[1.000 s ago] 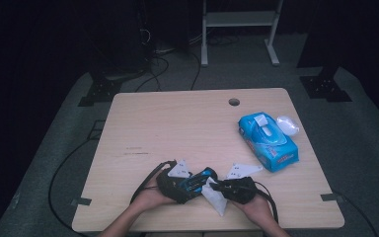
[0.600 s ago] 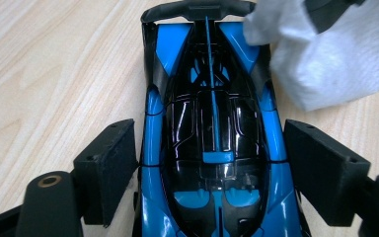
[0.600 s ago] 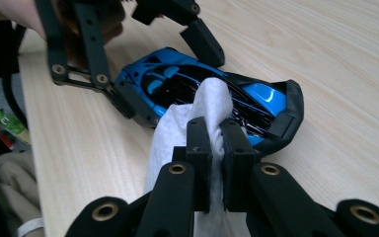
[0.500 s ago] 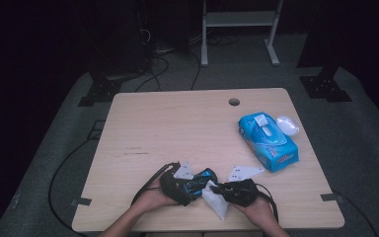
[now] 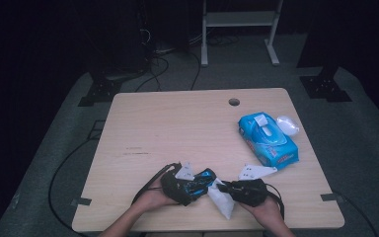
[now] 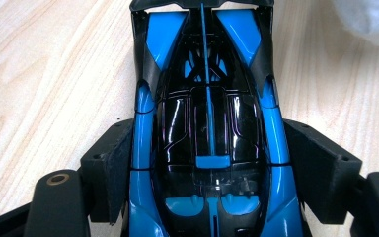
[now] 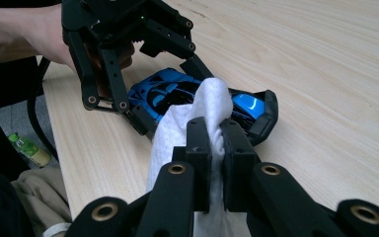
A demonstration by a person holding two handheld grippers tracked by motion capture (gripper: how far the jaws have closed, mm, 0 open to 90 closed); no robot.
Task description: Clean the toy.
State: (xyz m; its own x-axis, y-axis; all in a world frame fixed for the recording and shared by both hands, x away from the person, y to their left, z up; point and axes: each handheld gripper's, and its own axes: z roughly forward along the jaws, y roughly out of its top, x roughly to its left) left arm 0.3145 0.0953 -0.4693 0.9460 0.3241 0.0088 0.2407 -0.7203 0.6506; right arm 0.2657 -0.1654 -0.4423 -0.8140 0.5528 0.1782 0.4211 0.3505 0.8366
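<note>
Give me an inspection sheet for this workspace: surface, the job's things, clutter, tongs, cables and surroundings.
Surface: light wooden table, round hole near the far edge.
Job's things: blue and black toy car at the near edge; white wipe draped against it.
Clutter: blue wet-wipes pack at the right, its flap up; white lump beside it, too small to tell.
Tongs: left tongs straddle the car, jaws just closing a little, pads at its flanks, contact unclear; right tongs shut on the wipe.
Cables: black cable trails off the table's left side; more cables on the floor beyond.
Surroundings: dark room, grey floor, white frame legs behind the table.
</note>
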